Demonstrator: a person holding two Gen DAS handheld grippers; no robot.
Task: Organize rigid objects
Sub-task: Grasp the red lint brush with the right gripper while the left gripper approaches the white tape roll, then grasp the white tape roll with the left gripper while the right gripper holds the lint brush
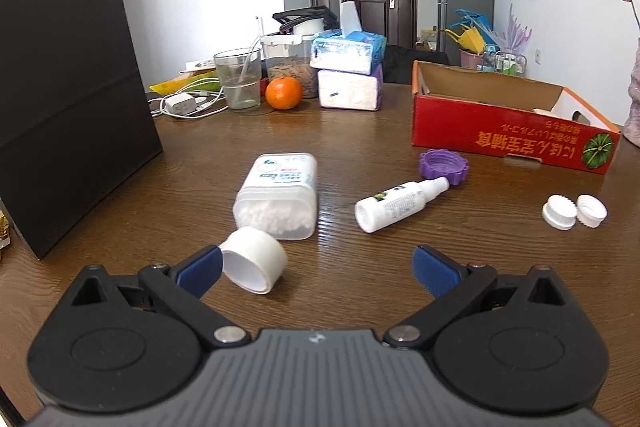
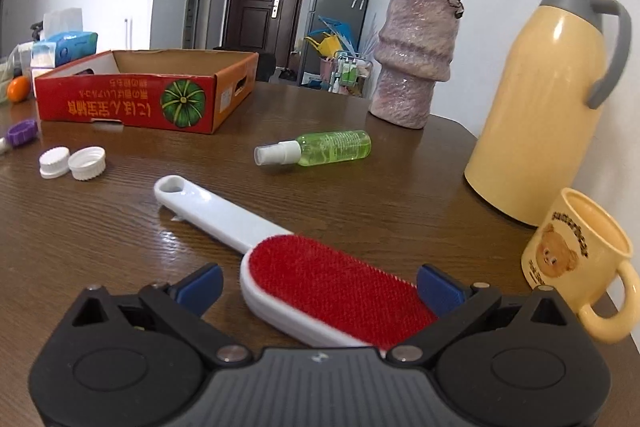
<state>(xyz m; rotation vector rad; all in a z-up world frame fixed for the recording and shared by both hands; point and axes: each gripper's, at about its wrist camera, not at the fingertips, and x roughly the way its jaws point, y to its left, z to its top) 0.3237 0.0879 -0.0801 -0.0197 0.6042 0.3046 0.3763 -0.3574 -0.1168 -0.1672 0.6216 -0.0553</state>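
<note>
Near the tabletop's (image 2: pixel 100 227) right edge we risk our spread right claw (image 2: pixel 320 289) skidding the brush (image 2: pixel 332 291) into the mug (image 2: pixel 576 259), while our left claw (image 1: pixel 318 269), also apart, nudges the cap (image 1: pixel 254 261).

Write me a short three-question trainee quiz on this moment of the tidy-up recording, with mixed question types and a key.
1. True or false: the left gripper is shut on the white cap.
2. Which item lies between the fingers of the right gripper?
A. the green spray bottle
B. the lint brush
C. the yellow mug
3. Fill in: the white spray bottle has its nozzle pointing toward the ___ cap.

Key
1. False. It is open, with the cap lying on its side next to one finger.
2. B. Its red head sits between the open fingers.
3. Purple.
</note>
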